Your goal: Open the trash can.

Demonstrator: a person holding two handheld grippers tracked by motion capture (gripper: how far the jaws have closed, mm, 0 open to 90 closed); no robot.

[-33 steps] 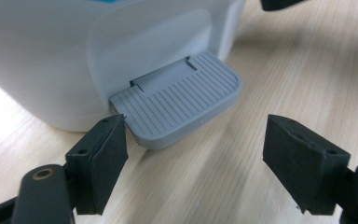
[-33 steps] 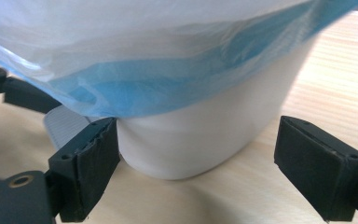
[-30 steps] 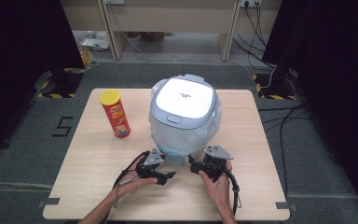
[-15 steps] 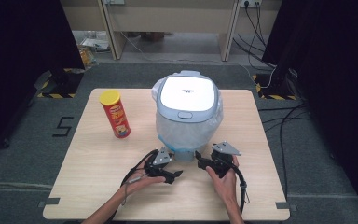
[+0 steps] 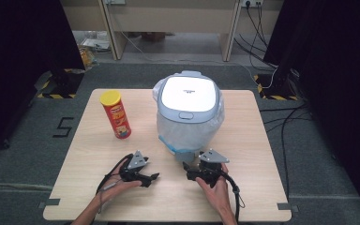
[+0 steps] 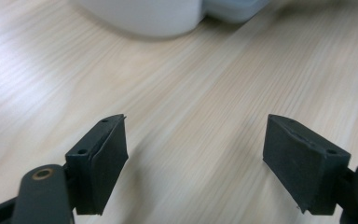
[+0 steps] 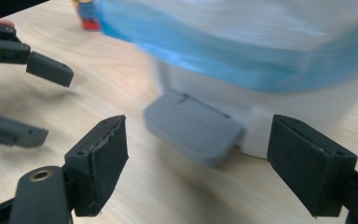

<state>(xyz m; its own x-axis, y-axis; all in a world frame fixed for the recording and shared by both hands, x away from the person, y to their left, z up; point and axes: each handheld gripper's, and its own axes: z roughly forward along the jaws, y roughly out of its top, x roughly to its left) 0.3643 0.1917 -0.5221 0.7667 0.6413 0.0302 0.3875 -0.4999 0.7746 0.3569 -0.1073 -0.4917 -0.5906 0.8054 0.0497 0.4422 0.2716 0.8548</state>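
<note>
Pale wood-grain tabletop [image 5: 243, 187] stands on a grey floor, with dark curtains at both sides. Near its middle sits a white and grey rice cooker [image 5: 187, 112] wrapped in a clear plastic bag with a blue band [image 7: 242, 60]; a grey tab [image 7: 193, 126] juts from its base. A red crisps can [image 5: 115, 114] with a yellow lid stands upright to its left, apart from it. The left claw [image 5: 151, 178] hovers over bare wood near the front edge, jaws spread wide and empty. The right claw [image 5: 191, 169], just in front of the cooker's base, is also spread wide, gripping nothing.
</note>
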